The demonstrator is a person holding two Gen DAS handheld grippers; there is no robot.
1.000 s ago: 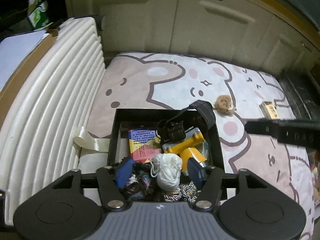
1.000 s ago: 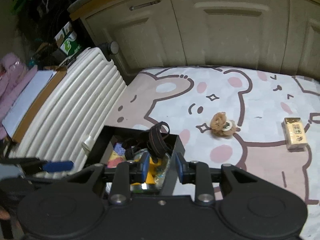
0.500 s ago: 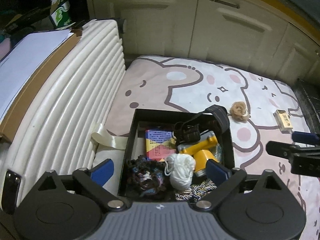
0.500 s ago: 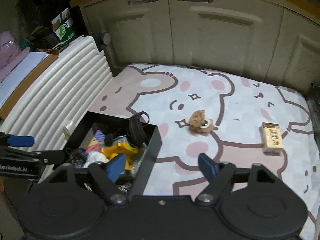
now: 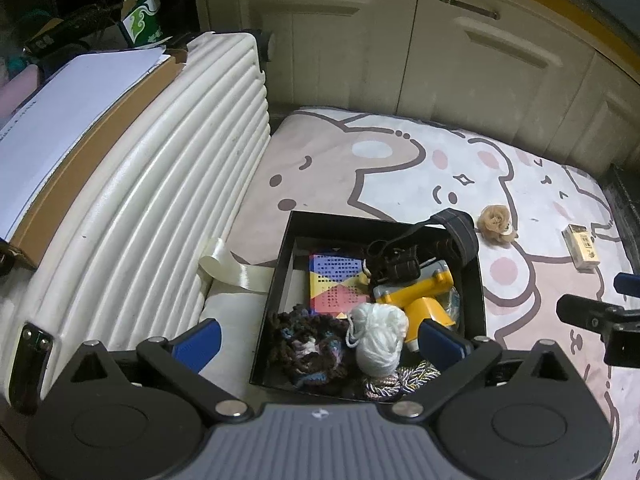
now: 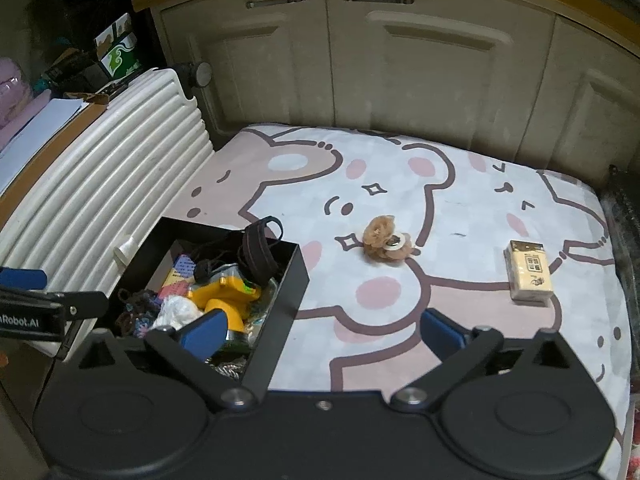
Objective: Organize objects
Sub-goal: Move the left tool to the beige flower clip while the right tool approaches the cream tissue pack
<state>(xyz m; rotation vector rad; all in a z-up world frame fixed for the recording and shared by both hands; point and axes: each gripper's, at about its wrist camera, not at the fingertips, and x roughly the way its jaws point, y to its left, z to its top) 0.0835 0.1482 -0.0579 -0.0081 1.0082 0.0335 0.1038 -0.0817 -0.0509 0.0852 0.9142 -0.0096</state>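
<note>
A black box (image 5: 280,280) (image 6: 294,284) sits on the bear-print mat, filled with a white yarn ball (image 5: 378,338), dark yarn (image 5: 308,350), a yellow tool (image 5: 420,296) (image 6: 218,296), a colourful card (image 5: 334,280) and a black strap (image 5: 460,228) (image 6: 258,252). A brown hair scrunchie (image 5: 496,222) (image 6: 386,240) and a small cream carton (image 5: 582,248) (image 6: 528,272) lie on the mat to the right. My left gripper (image 5: 320,340) is open above the box's near edge. My right gripper (image 6: 320,328) is open and empty, over the box's right wall and the mat.
A white ribbed suitcase (image 5: 152,200) (image 6: 100,176) lies left of the box with a cardboard box and papers (image 5: 68,112) on top. Cream cabinet doors (image 6: 400,72) stand behind the mat. A dark edge (image 6: 628,240) borders the mat on the right.
Both grippers have opened wide and pulled back and up from the box. The black strap, held by the right gripper before, now rests on the box's contents.
</note>
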